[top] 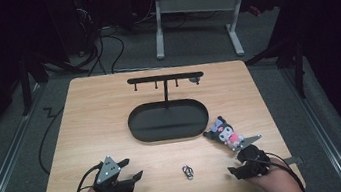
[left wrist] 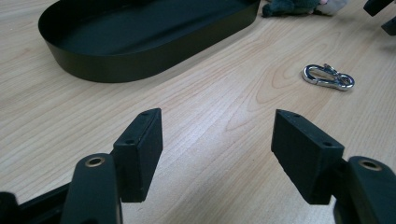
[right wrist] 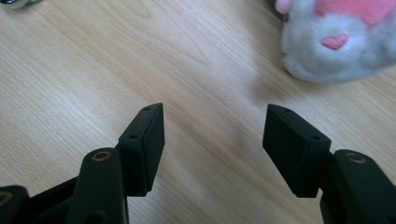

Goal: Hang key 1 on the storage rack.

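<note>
A small plush toy (top: 225, 133) with dark ears and a pink and white body lies on the table right of the black oval tray (top: 168, 121); its white and pink part (right wrist: 343, 39) is close ahead of my right gripper (right wrist: 214, 140), which is open and holds nothing. A silver metal clasp (top: 188, 172) lies near the front edge between the two grippers, and sits ahead and to the right (left wrist: 328, 77) of my left gripper (left wrist: 217, 149). The left gripper (top: 131, 169) is open, low over bare wood, at the front left. The right gripper (top: 236, 163) is at the front right.
A black T-shaped hanger stand (top: 165, 80) with small pegs rises from the back of the tray. The wooden table (top: 90, 117) has bare room on the left and in front of the tray. Beyond it are a white desk frame (top: 197, 11) and floor cables.
</note>
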The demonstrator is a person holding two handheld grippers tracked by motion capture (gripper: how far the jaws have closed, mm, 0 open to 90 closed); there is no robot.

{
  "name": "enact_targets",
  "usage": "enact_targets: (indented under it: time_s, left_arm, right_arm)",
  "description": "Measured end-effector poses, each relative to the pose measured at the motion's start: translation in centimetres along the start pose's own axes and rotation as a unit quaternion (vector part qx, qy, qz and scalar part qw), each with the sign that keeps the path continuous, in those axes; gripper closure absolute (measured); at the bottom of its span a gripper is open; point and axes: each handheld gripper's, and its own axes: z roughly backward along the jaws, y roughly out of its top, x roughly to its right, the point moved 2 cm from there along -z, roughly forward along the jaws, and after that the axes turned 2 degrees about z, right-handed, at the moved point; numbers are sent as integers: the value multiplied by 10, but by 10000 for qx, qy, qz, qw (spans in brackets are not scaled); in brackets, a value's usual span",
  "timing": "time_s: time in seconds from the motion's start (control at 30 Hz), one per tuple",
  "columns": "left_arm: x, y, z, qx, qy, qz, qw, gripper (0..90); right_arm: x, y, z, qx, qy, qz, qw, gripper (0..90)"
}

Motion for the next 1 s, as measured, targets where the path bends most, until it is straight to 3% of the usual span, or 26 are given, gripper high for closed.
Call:
enact_targets:
  time_s: [0.53,0.83,1.0]
  left_arm:
    - [2,0,-1,-17,-47,-80,10000,345]
    - [3,0,-1,-15,-57,-109,9999,345]
    - [3,0,-1,-37,-66,-152,9999,344]
  right_arm:
    - [31,14,6,-586,-174,316,9976,252]
    - [46,30,6,-744,-233,43,9969,167]
    - [50,41,4,-706,-192,39,9973,150]
